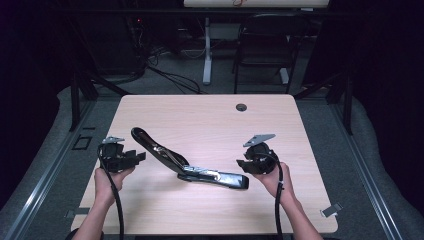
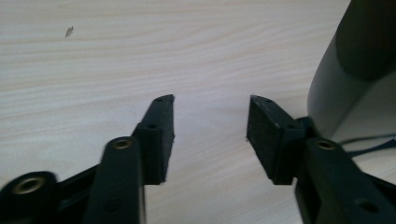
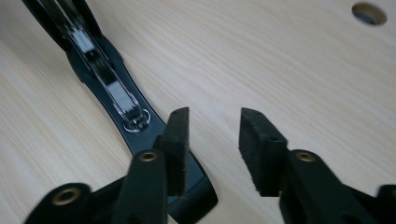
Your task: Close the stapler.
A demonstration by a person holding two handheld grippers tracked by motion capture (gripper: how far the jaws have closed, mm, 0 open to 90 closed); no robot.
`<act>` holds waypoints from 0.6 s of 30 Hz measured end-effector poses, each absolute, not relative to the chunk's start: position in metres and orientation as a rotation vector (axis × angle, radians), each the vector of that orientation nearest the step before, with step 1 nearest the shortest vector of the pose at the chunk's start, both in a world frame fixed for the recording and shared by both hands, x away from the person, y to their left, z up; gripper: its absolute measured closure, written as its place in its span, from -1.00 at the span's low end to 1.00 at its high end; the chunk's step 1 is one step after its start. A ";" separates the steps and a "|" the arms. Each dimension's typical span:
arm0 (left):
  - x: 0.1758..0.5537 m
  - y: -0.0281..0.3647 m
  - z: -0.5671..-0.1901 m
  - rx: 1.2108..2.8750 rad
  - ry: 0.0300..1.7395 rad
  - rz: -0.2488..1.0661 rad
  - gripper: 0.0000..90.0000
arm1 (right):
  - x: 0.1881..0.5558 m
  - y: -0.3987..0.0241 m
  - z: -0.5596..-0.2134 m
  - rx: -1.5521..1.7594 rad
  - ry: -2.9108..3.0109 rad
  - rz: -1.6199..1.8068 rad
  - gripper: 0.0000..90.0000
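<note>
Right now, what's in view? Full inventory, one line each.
stapler: 1, black with metal insides, swung open flat, mid-table between the grippers
table: 1, light wood, centre
hole: 1, dark, far edge of table
chair: 1, black, behind table
clips: 2, metal, near table corners
left gripper: 1, black, left of stapler, jaws apart, holding nothing
right gripper: 1, black, at stapler's near end, jaws apart, holding nothing
hands: 2, bottom edge

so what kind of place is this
Probably a lab or recording studio: one bare wooden table with an opened stapler, dark curtains around it, and cables on the floor by a folding chair behind.
</note>
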State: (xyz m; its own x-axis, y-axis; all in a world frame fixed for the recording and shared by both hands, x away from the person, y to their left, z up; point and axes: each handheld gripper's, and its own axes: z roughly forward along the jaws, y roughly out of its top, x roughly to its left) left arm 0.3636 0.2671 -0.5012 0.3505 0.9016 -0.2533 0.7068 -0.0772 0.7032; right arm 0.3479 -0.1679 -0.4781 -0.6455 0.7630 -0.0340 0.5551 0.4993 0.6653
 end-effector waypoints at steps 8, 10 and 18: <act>0.361 0.255 -0.493 1.796 1.313 0.371 0.89 | 0.345 -0.155 -0.476 1.007 2.408 0.942 0.69; 0.360 0.252 -0.492 1.788 1.298 0.356 0.93 | 0.347 -0.154 -0.478 1.006 2.416 0.943 0.71; 0.355 0.245 -0.488 1.816 1.235 0.366 1.00 | 0.345 -0.147 -0.476 0.985 2.405 0.989 0.78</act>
